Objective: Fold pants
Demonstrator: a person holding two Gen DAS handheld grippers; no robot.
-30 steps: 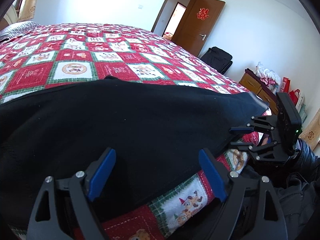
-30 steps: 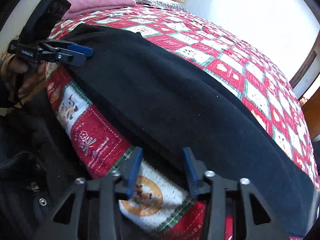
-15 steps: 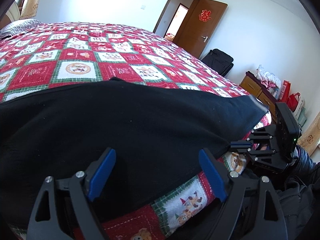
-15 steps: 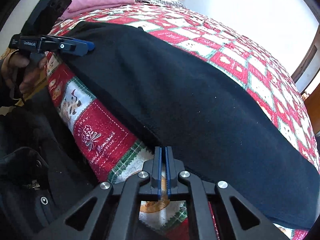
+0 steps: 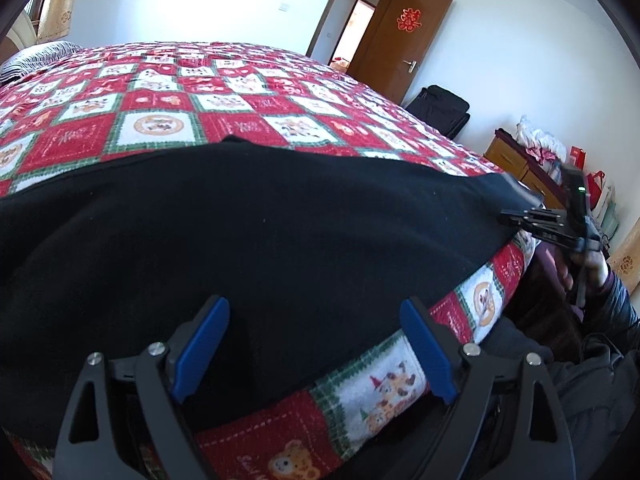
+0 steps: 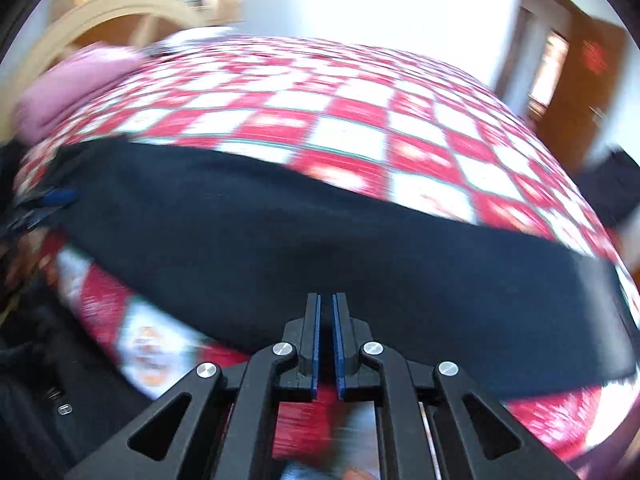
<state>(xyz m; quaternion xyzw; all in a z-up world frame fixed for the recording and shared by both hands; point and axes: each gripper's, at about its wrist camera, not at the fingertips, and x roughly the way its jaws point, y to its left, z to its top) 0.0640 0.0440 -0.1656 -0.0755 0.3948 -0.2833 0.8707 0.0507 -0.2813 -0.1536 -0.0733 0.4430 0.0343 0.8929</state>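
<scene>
Black pants (image 5: 256,240) lie spread along the near edge of a bed with a red and white checked quilt (image 5: 160,124). My left gripper (image 5: 316,308) hovers open over the pants' near hem, nothing between its blue pads (image 5: 200,344). In the left wrist view my right gripper (image 5: 510,216), held by a hand, pinches the pants' right end. The blurred right wrist view shows that right gripper (image 6: 328,304) with its jaws opening a hair, a thin gap between the pads, dark cloth of the pants (image 6: 280,248) at the tips. The left gripper (image 6: 52,200) shows at the far left.
A pink pillow (image 6: 72,88) and a wooden headboard (image 6: 100,12) are at the bed's head. An open brown door (image 5: 400,40), a black bag (image 5: 438,108) and a low cabinet (image 5: 516,160) with bags stand past the foot. The person's dark clothing (image 5: 580,380) fills the lower right.
The right gripper shut at the pants' near hem, then swung sideways and rolled, dragging its view into blur. The left gripper stayed put and open.
</scene>
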